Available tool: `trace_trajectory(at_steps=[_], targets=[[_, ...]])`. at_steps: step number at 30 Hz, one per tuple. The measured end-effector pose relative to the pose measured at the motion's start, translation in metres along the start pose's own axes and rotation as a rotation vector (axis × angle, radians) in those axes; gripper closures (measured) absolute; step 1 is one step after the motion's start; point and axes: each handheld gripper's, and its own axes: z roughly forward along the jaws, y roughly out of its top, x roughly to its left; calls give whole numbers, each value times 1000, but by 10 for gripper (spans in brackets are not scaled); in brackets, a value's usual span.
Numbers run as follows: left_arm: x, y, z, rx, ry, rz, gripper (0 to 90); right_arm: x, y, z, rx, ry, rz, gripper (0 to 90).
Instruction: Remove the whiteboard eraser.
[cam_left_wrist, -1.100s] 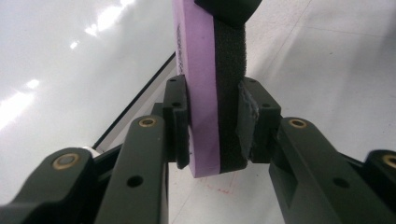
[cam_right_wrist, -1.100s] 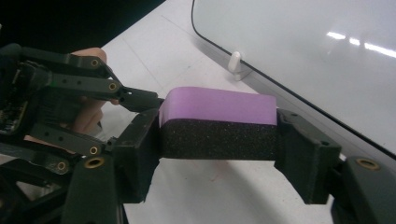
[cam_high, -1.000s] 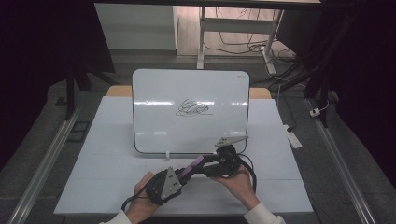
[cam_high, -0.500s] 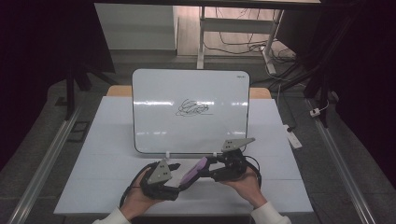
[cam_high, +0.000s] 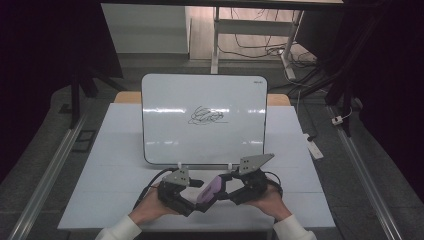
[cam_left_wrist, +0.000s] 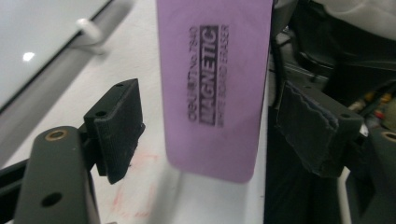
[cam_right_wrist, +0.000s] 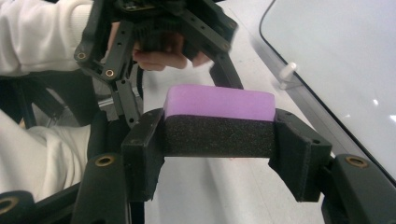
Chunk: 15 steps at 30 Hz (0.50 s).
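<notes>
A purple magnetic whiteboard eraser (cam_high: 212, 189) with a black felt underside (cam_right_wrist: 218, 136) hangs just above the white table (cam_high: 115, 165) near its front edge. My right gripper (cam_high: 223, 188) is shut on its two ends (cam_right_wrist: 219, 144). My left gripper (cam_high: 199, 196) faces it from the left. Its jaws have just been opening, and the eraser's free end (cam_left_wrist: 215, 88) stands between the pads (cam_left_wrist: 119, 126) with a gap on each side. Behind them a whiteboard (cam_high: 204, 120) stands propped up, with a black scribble (cam_high: 206, 116) near its middle.
The whiteboard rests on small white pegs (cam_high: 179, 163) at its lower edge. A small white object (cam_high: 315, 148) lies off the table's right edge. Metal rails (cam_high: 55, 160) run along both sides, and desk legs and cables (cam_high: 260, 45) stand at the back.
The left gripper's jaws have spread apart and let go of the eraser, and the left hand has shifted a little. The right gripper has kept its hold on the eraser.
</notes>
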Motion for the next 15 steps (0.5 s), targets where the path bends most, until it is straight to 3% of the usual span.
trace_trajectory(at_steps=[3, 9, 15], targets=[[2, 2, 5, 9, -30, 4, 243, 1, 0, 1, -3, 12, -20, 386], [5, 2, 10, 12, -70, -5, 363, 3, 0, 1, 3, 21, -44, 386], [7, 1, 8, 10, -89, -10, 374, 2, -1, -1, 1, 30, -45, 386]])
